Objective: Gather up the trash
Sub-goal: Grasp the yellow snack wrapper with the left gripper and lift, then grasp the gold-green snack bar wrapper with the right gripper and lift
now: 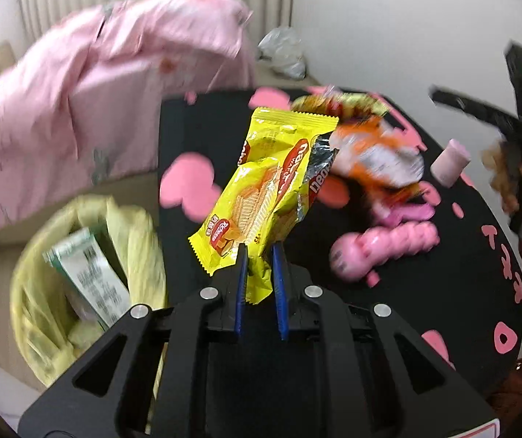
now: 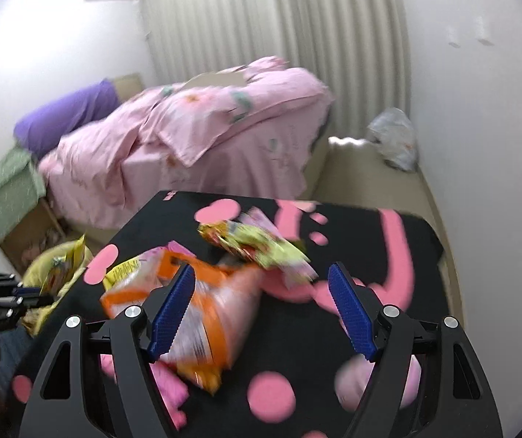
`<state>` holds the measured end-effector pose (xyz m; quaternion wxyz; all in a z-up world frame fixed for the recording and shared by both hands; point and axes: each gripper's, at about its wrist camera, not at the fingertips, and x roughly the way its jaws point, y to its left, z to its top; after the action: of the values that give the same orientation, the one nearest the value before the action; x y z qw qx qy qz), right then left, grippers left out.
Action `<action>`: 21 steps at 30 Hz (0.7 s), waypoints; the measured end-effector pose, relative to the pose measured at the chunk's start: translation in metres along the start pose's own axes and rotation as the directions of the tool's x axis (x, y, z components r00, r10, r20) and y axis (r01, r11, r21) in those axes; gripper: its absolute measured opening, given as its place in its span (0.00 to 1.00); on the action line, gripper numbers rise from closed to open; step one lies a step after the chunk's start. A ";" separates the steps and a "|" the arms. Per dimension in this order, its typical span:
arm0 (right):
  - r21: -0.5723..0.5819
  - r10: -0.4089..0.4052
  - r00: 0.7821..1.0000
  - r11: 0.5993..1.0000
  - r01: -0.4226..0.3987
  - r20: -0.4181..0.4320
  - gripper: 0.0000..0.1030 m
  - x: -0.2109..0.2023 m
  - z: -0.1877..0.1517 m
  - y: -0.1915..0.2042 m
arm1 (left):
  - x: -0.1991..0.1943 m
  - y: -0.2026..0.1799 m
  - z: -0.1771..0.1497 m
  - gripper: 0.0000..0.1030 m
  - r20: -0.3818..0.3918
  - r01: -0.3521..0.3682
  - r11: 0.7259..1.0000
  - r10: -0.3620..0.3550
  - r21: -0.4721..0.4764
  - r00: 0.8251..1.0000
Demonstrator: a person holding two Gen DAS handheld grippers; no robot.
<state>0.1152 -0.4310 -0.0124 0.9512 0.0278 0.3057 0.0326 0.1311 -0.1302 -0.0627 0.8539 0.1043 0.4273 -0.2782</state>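
1. Left wrist view: the yellow wafer wrapper [image 1: 261, 197] is pinched by its lower end in the left gripper [image 1: 259, 255], so it hangs clear of the black table [image 1: 443, 292]. It is held near the table's edge. The lined bin [image 1: 78, 273] stands beside that edge, presumably as the drop point.

2. Right wrist view: the right gripper [image 2: 261, 273] is spread wide above the table, with nothing gripped. The orange packet [image 2: 202, 314] lies on the table between its fingers, judged the next item.

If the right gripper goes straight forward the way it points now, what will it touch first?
Probably the orange snack bag lying on the black table, just ahead of the open right gripper; depth is uncertain because of blur.
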 end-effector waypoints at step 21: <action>-0.117 -0.011 0.960 0.993 -0.023 -0.278 0.18 0.072 -0.003 0.006 | -0.007 0.049 0.000 0.55 0.181 0.247 0.962 -0.224 -0.115 0.957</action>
<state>0.1720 -0.4192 -0.0563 0.8985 -0.0331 0.4339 0.0574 0.1557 -0.0868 -0.0599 0.8524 -0.0297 0.3818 -0.3561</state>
